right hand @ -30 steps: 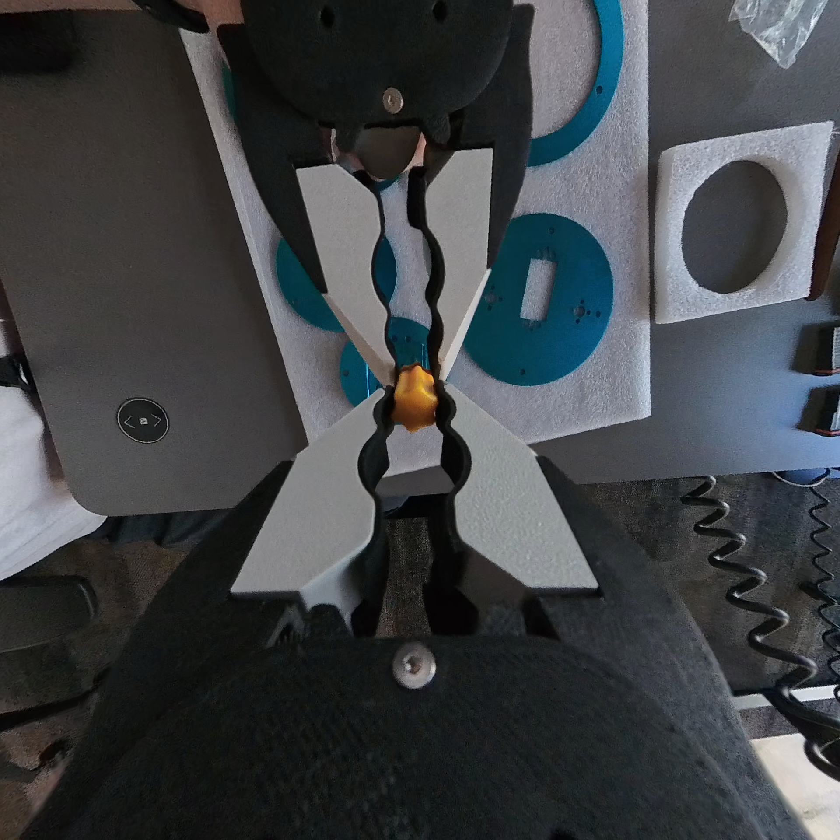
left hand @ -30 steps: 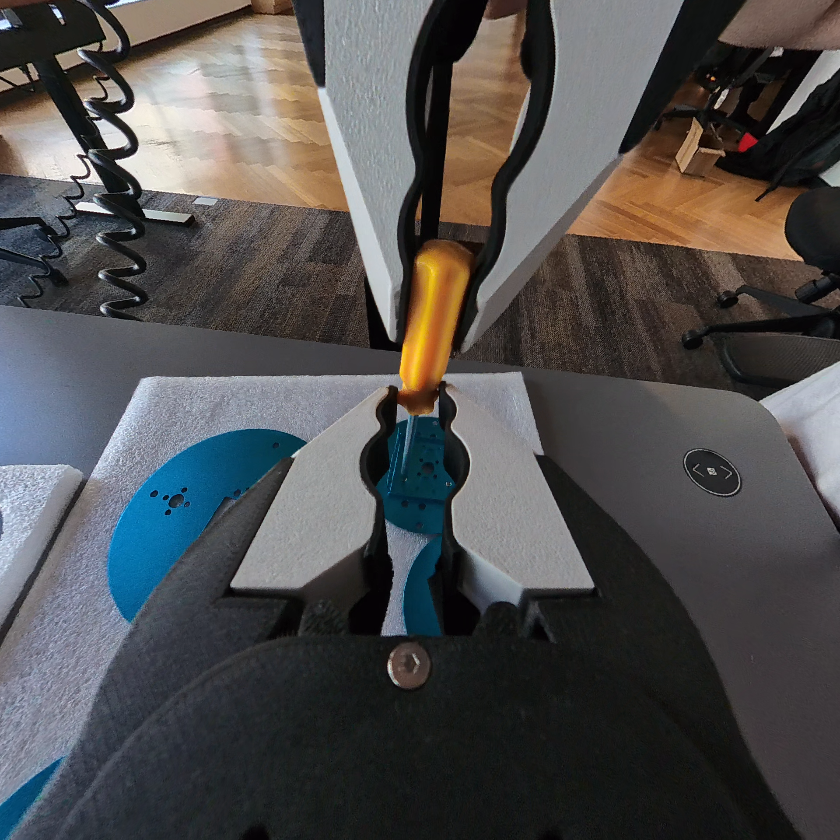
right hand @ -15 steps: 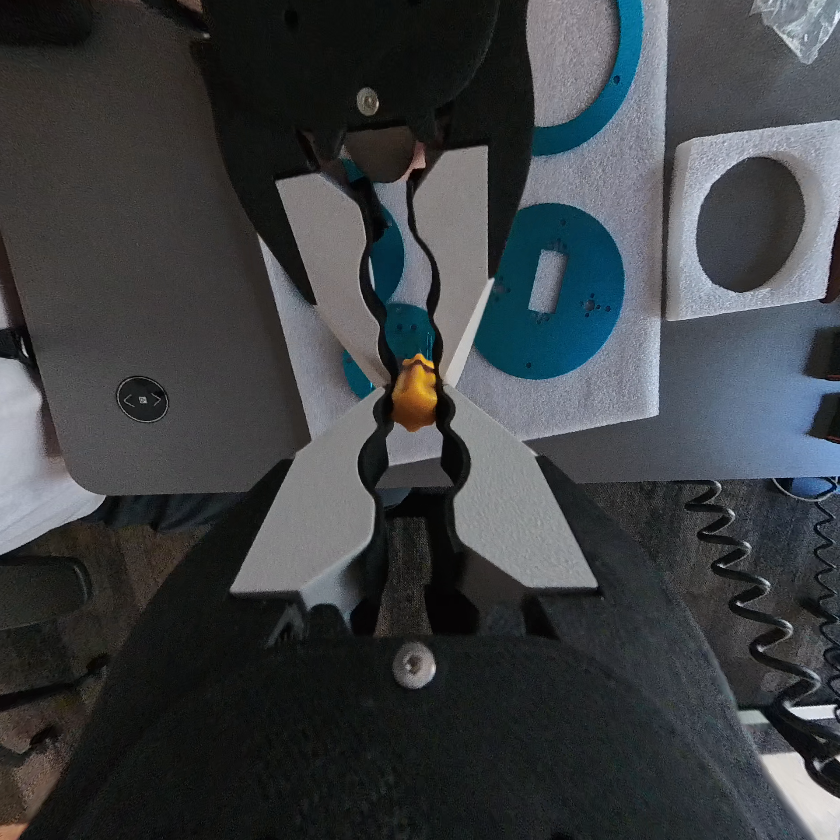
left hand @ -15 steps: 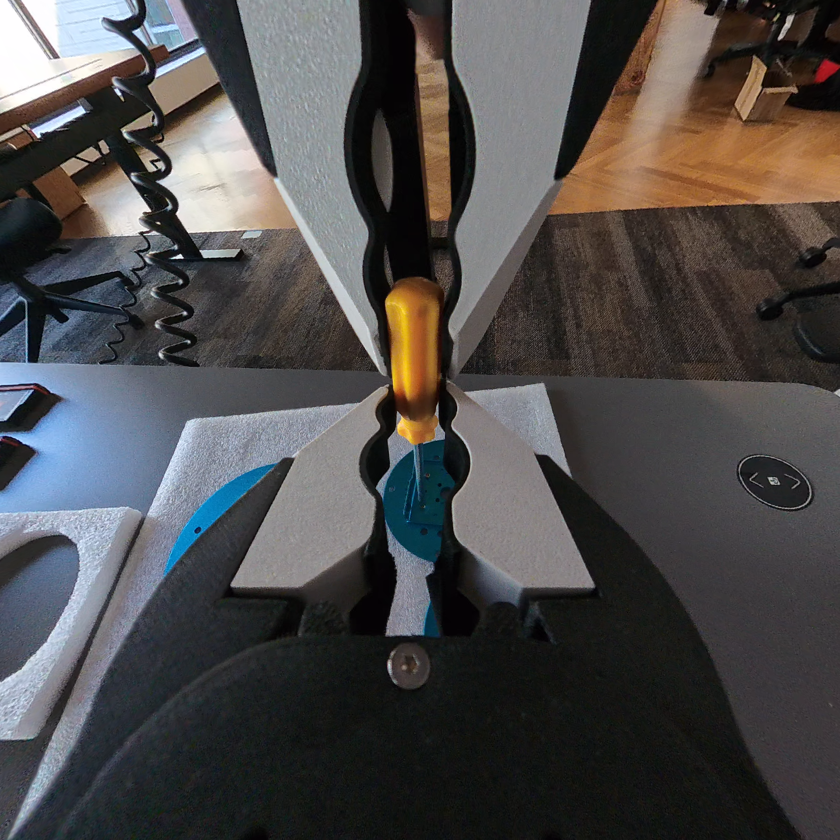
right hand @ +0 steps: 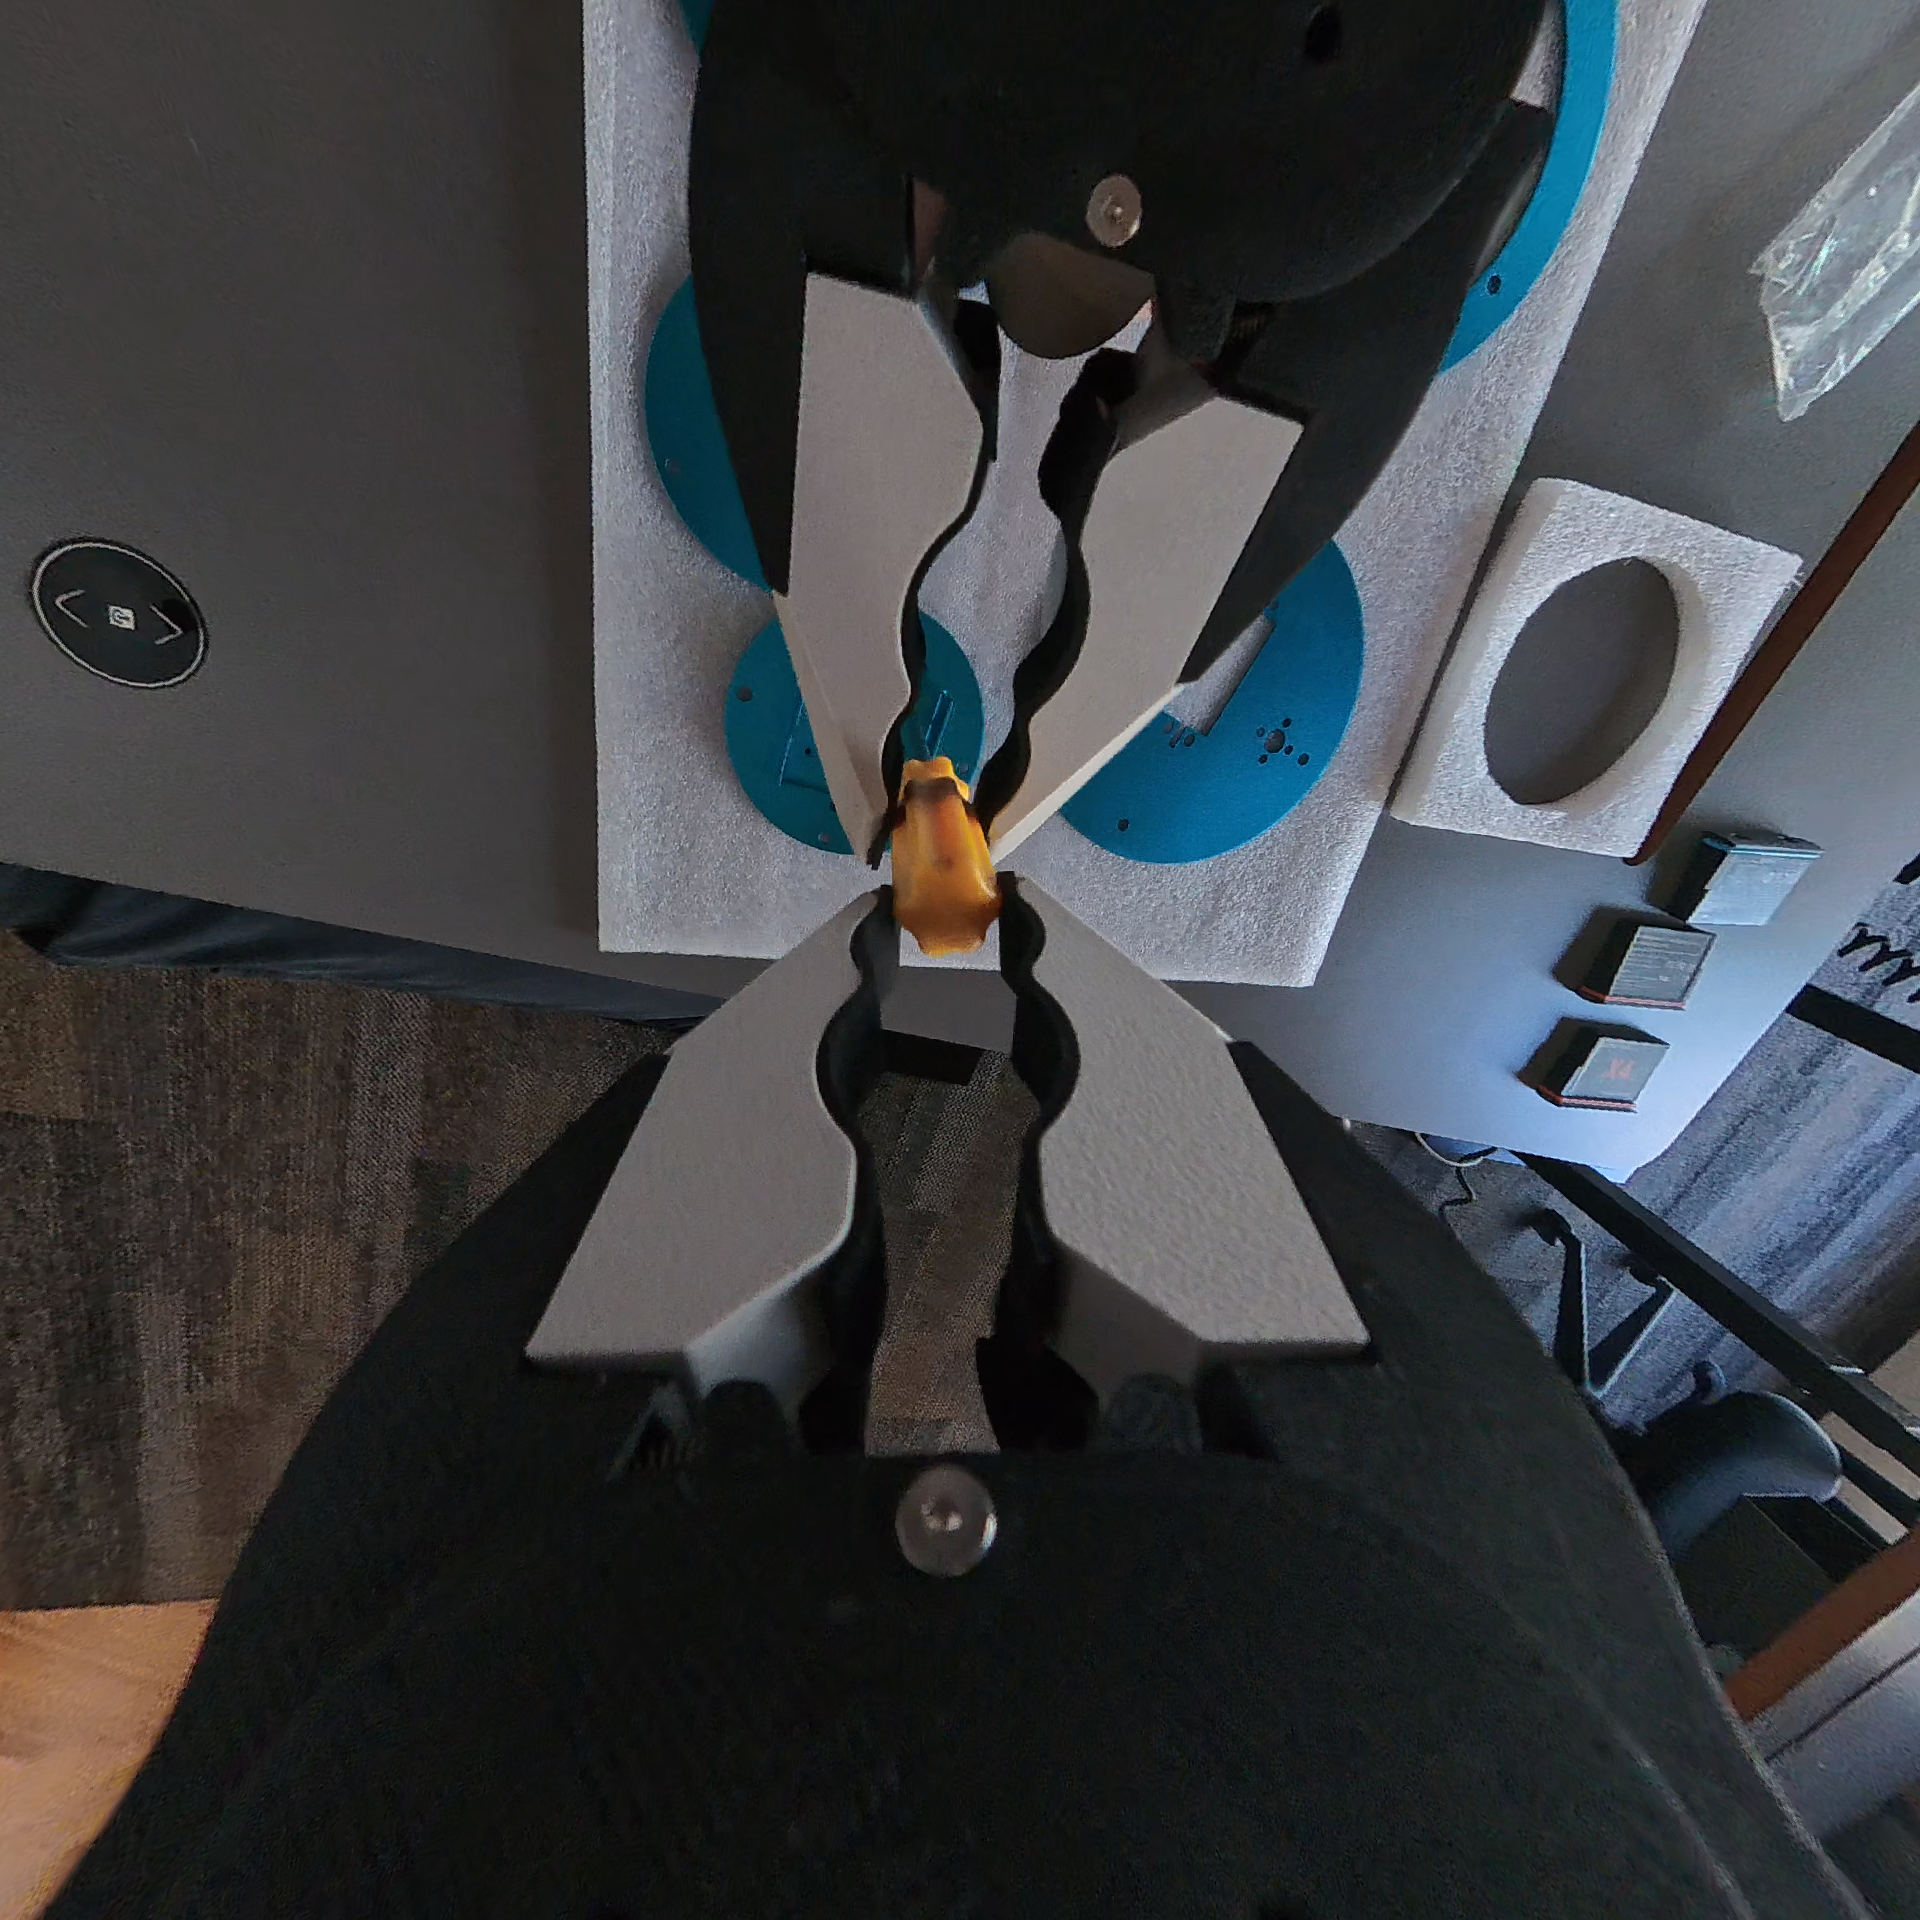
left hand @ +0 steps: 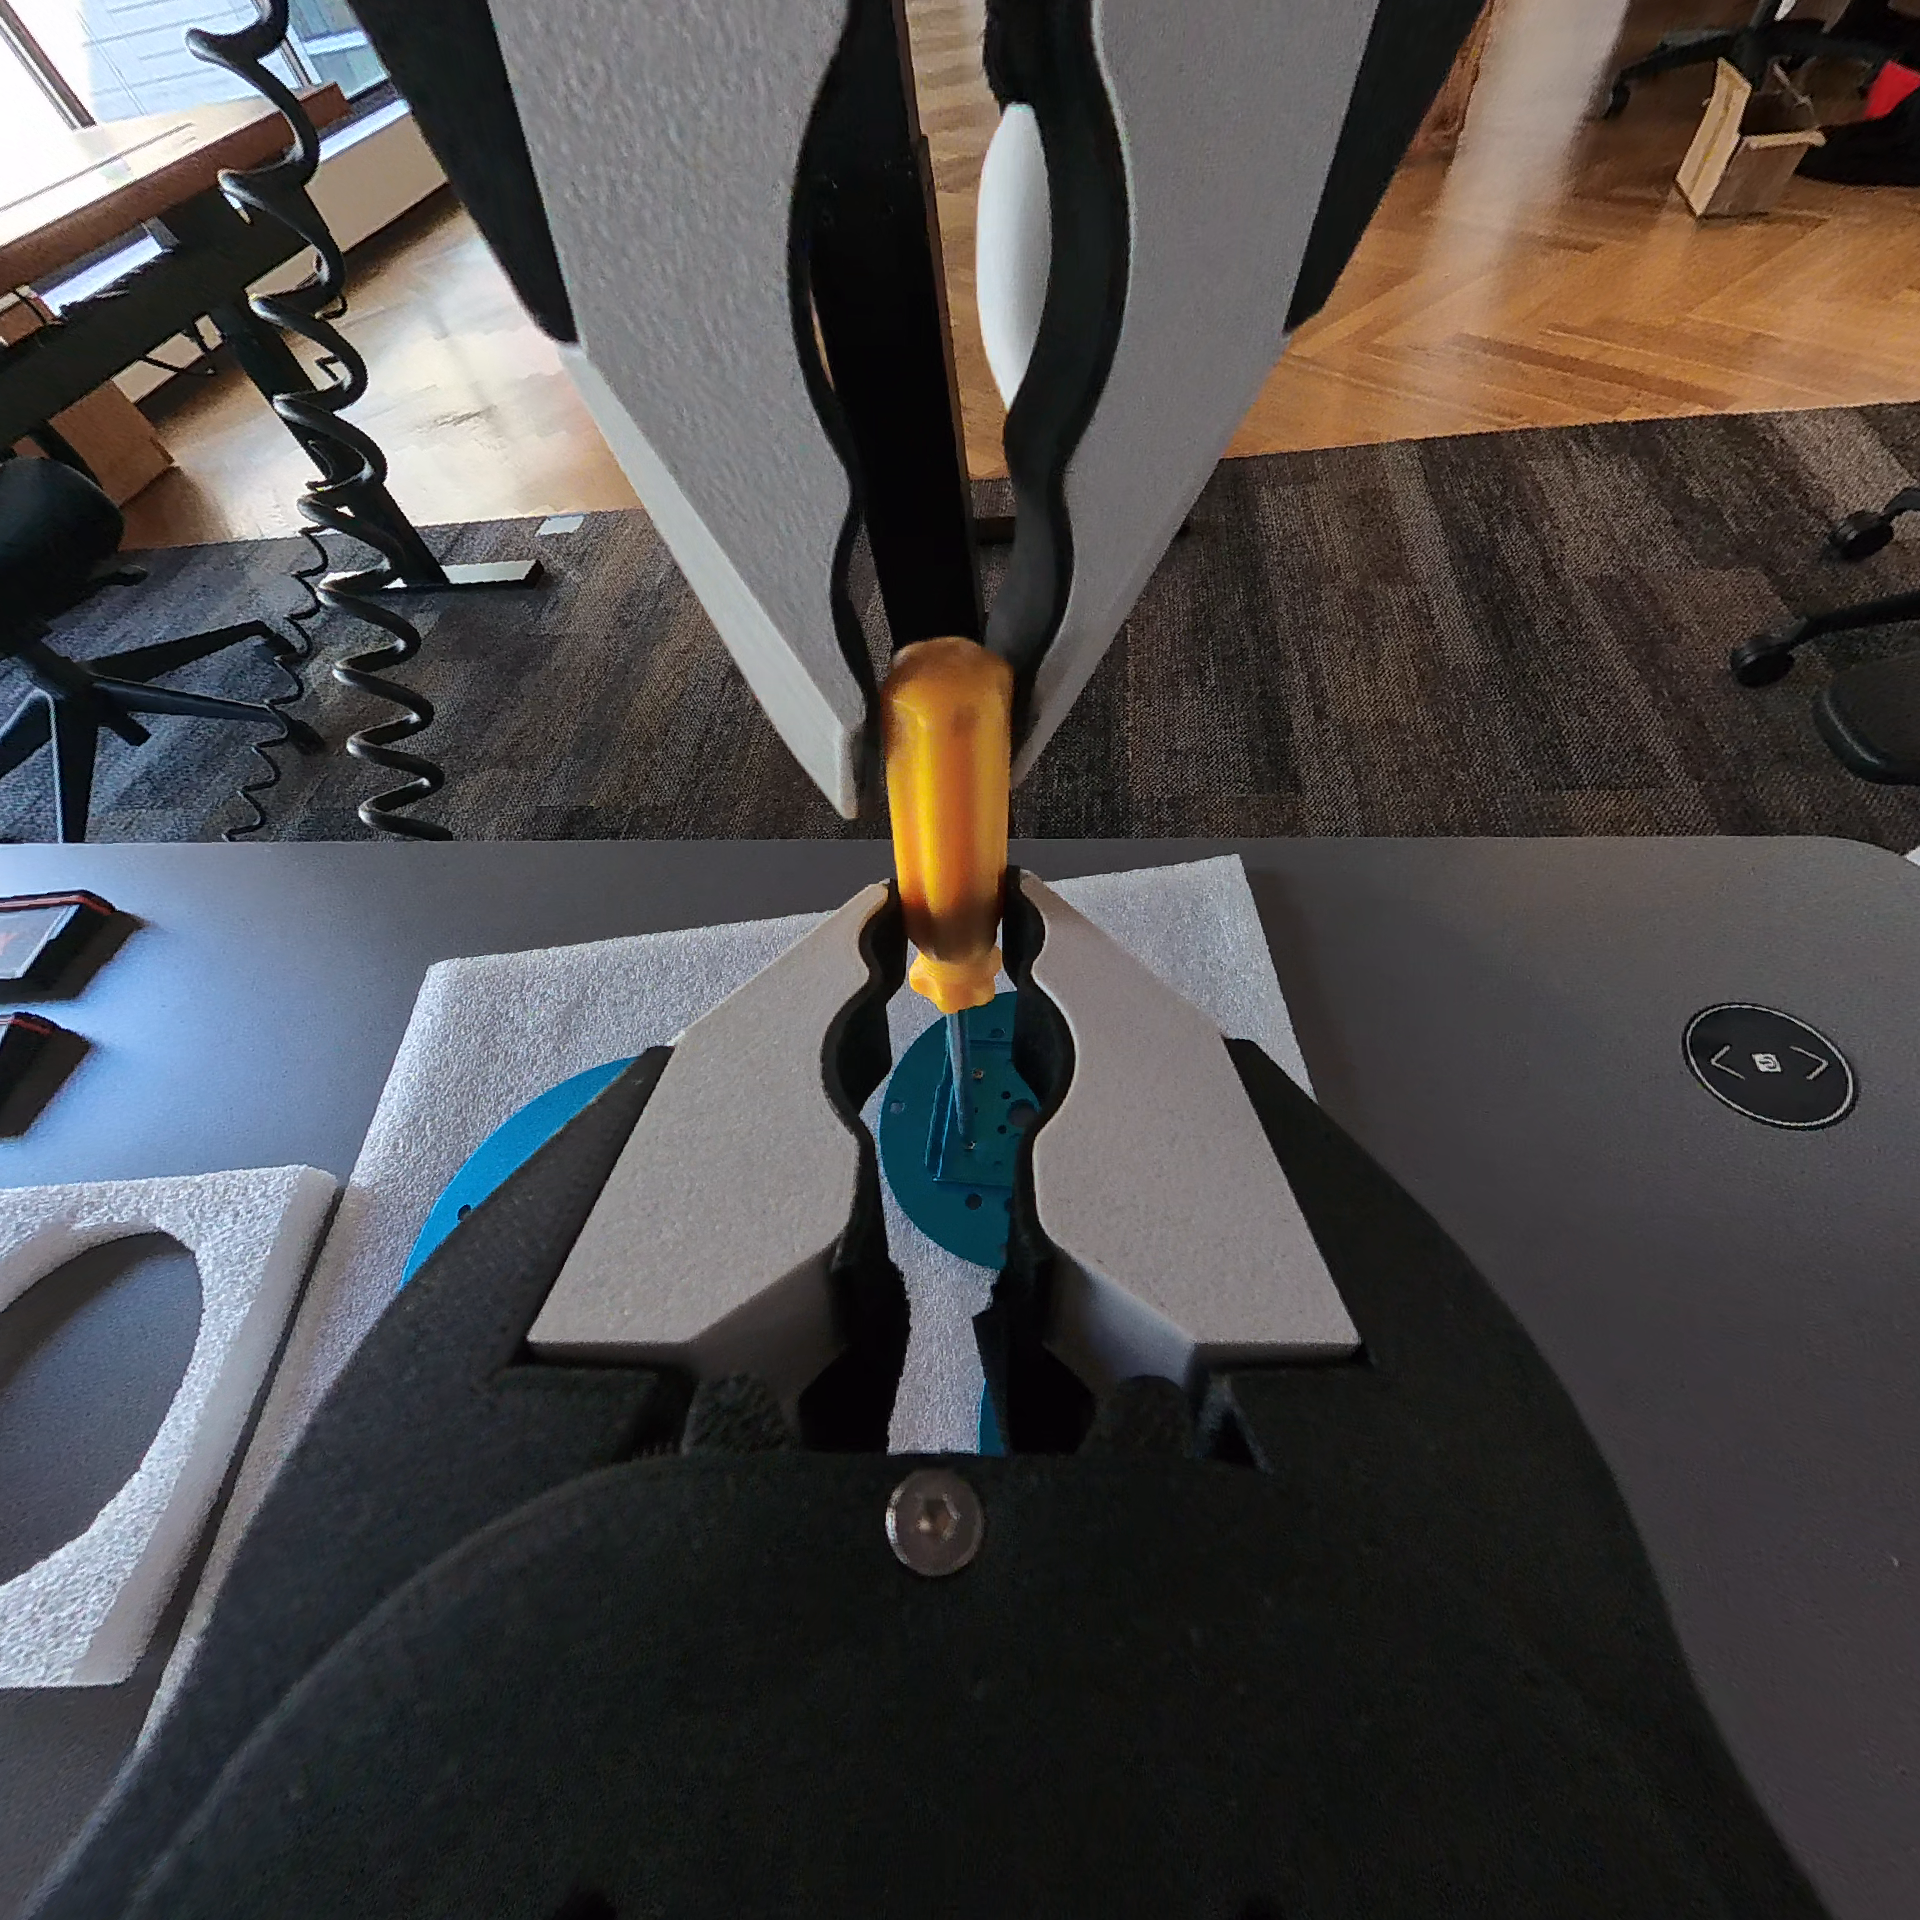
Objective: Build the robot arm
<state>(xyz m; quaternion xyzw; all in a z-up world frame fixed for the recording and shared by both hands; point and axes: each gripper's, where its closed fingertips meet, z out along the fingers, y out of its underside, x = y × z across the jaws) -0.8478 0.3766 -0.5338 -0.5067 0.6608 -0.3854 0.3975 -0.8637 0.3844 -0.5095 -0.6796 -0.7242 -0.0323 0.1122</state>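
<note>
Over the white foam sheet (left hand: 540, 997) on the grey desk (left hand: 1507, 935), seen from the left wrist, the left gripper (left hand: 954, 904) has its fingers nearly together, pinching the lower end of a screwdriver (left hand: 945, 810) by its amber handle. The right gripper (left hand: 940, 758) comes down from above and is closed on the handle's top. The handle leaned a second ago; now it stands almost upright and is smeared with motion blur. The view has also swung, so a foam block (left hand: 208, 1205) with an oval cut-out has come in at the left. The thin steel blade runs down to a small blue bracket (left hand: 977, 1143) lying on a blue metal disc (left hand: 935, 1216). Whether the tip sits in a screw I cannot tell.

From the right wrist, looking straight down, the right gripper's pale fingers clamp the butt of the handle, and the left gripper's tips meet it just beyond. The left gripper has turned clockwise in this view since a second ago, and the desk has shifted with it.

Materials: translucent, faceted plastic handle; flat anodised-looking blue plates, one larger disc (right hand: 1247, 748) with a rectangular slot and drilled holes; coarse, grainy foam; matte desk. A crinkled clear plastic bag (right hand: 1849, 239) lies well apart at the far corner.
</note>
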